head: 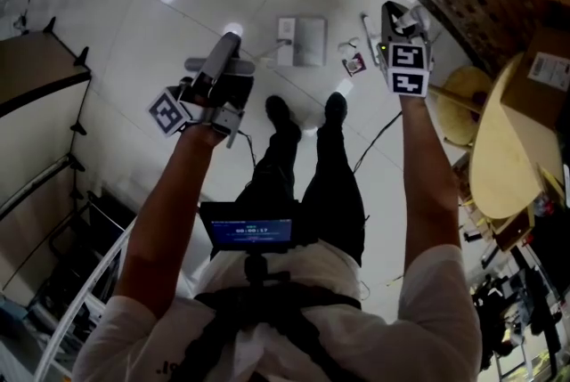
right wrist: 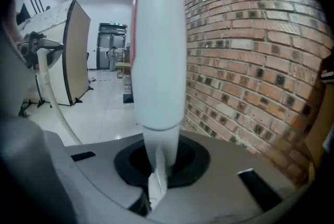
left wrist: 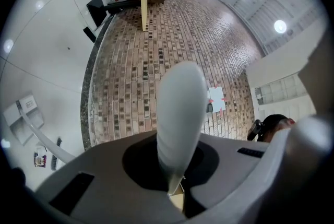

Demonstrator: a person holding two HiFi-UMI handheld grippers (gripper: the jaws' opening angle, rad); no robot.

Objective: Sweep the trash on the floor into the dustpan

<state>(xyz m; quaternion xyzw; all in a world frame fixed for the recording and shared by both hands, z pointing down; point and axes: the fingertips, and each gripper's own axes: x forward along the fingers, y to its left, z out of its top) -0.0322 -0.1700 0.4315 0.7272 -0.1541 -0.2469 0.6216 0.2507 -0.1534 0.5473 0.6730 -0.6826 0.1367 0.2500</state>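
Left gripper (head: 230,44): clenched, jaws pressed together, nothing between them. I see it held out over the floor (head: 134,24), left of the person's shoes (head: 279,110). Its own view faces the brick wall (left wrist: 172,35), with a strip of floor along the left edge.

Right gripper (head: 394,13): clenched as well, jaws together, empty. It sits at the far right, close to the wall and tipped downward. Its own view has the bricks on the right and open floor on the left.

Dustpan (head: 307,42): on the floor at the far side, ahead of the shoes. It lies between the two grippers and apart from both. Neither gripper touches it.

Trash (head: 355,64): a small dark and reddish scrap on the floor just right of the dustpan, not inside it. It lies near the right gripper but clear of it.

Rod (head: 368,31): thin and white, lying on the floor just beyond the trash, between the dustpan and the right gripper. I cannot tell what it belongs to.

Desk (head: 499,149): round, wooden, at the right edge, well apart from the dustpan.
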